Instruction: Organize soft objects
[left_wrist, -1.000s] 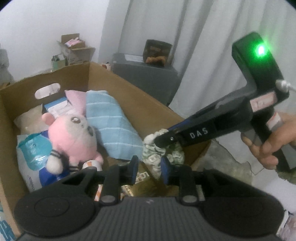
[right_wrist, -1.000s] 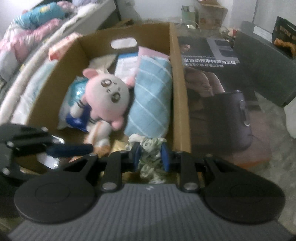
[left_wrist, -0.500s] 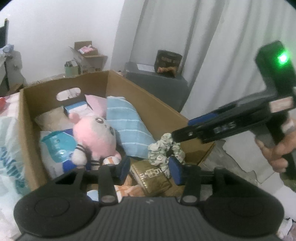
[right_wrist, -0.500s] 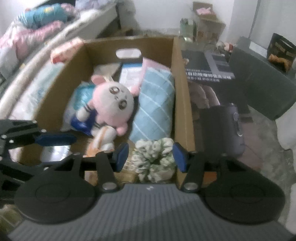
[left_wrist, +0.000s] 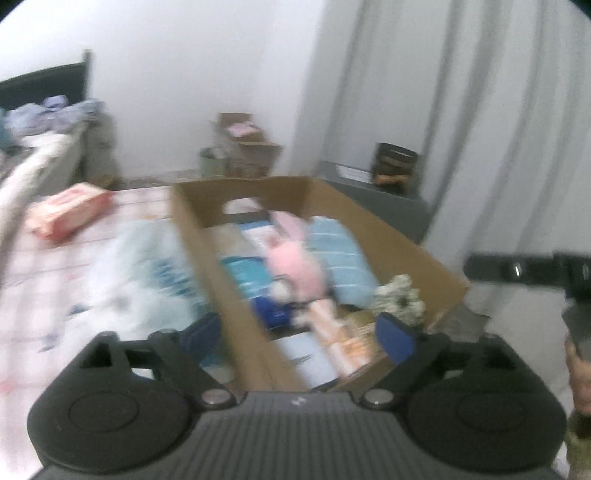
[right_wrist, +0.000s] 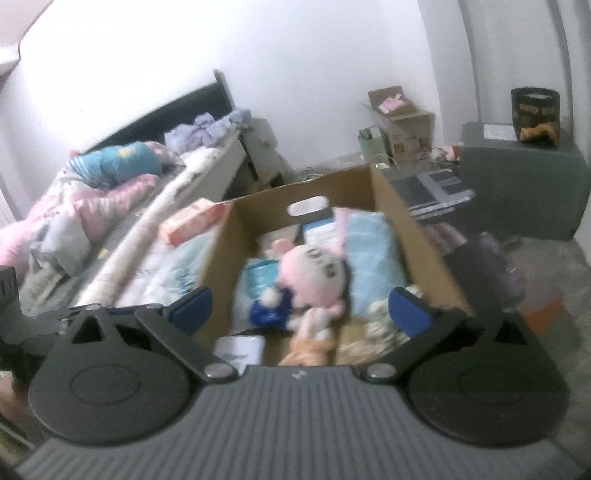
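Note:
A cardboard box (left_wrist: 399, 229) (right_wrist: 421, 236) stands by the bed. In it lie a pink plush toy (left_wrist: 291, 262) (right_wrist: 314, 273), a light blue striped cloth (left_wrist: 340, 254) (right_wrist: 373, 251), a white-green scrunchie (left_wrist: 400, 295) (right_wrist: 380, 317) in the near right corner, and several packets. My left gripper (left_wrist: 299, 332) is open and empty above the box's near left wall. My right gripper (right_wrist: 301, 310) is open and empty above the box's near end; its finger also shows in the left wrist view (left_wrist: 517, 269).
A bed (right_wrist: 110, 206) with piled bedding lies left of the box, with a pink packet (left_wrist: 70, 214) (right_wrist: 192, 225) and a plastic bag (left_wrist: 155, 269) on it. A dark cabinet (right_wrist: 521, 188) stands at the back right, curtains (left_wrist: 480, 129) behind.
The right gripper let go of the scrunchie, which now lies in the box's corner. Both grippers opened wider and pulled back and up from the box.

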